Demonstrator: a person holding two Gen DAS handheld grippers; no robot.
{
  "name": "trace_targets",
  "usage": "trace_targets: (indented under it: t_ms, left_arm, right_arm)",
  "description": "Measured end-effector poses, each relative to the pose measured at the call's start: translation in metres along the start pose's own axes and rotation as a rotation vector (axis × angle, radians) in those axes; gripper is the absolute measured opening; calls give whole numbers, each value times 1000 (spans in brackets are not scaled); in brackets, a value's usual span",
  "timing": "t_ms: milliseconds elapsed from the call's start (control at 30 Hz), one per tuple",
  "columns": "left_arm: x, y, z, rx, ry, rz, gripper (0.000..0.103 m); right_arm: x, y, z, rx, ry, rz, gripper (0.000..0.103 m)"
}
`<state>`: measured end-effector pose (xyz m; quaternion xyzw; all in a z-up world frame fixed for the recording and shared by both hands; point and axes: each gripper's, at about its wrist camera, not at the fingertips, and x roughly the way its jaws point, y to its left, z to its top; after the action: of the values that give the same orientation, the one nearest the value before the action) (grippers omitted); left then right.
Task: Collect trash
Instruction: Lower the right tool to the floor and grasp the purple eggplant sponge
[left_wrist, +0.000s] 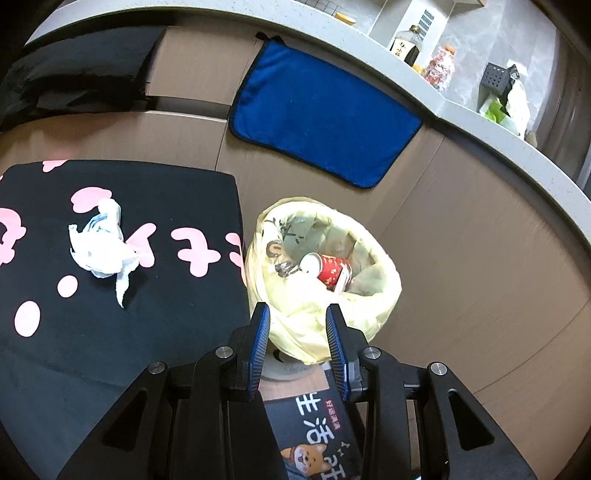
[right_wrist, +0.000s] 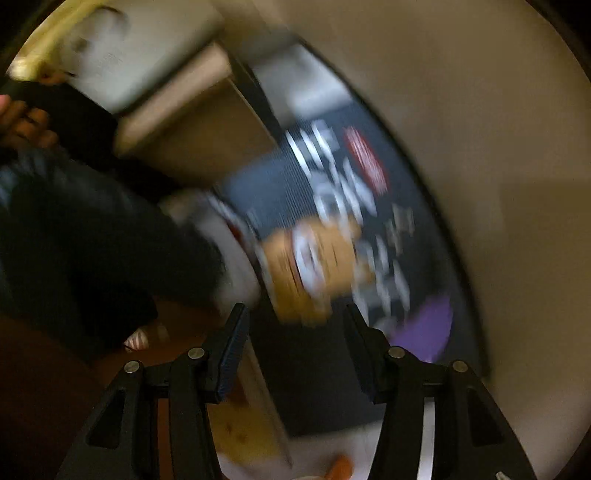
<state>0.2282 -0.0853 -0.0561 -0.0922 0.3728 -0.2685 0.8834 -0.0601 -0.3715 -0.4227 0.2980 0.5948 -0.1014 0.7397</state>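
We read the task as partly done: a red paper cup (left_wrist: 332, 271) already lies in the bin (left_wrist: 321, 273), lined with a thin, crinkly pale-yellow bag. One crumpled white tissue (left_wrist: 101, 245) is left on the black, pink-patterned cloth, at 9 o'clock from the bin. Left gripper (left_wrist: 297, 314) partly open, empty, above the bin's near rim. Right gripper (right_wrist: 295, 314) open, empty; view blurred.

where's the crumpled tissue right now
In the left wrist view, the crumpled white tissue lies on the black cloth with pink shapes, left of the yellow-lined trash bin, untouched by either gripper.
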Motion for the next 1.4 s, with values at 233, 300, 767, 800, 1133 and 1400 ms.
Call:
trace_targets:
  t_ms: [233,300,767,800,1133,1400]
  left_arm:
    - [11,-3,2,12,22,5,33]
    - [15,-1,1,17,34,15,33]
    - [36,1,-2,36,95,111,33]
    - [37,-3,-2,50,96,110,33]
    - [39,-14,-1,101,104,158,33]
    - [32,-13,-1,95,83,203,32]
  right_arm:
    - [47,-77,-68,393,58,-138,50]
    - [58,-85,-69,425,55,-176,50]
    - [104,-123,-50,577,24,-295,55]
    - [106,-124,-50,578,24,-295,56]
    - [123,-133,-41,560,-2,-297,70]
    - [127,-142,-40,518,-19,-391,77]
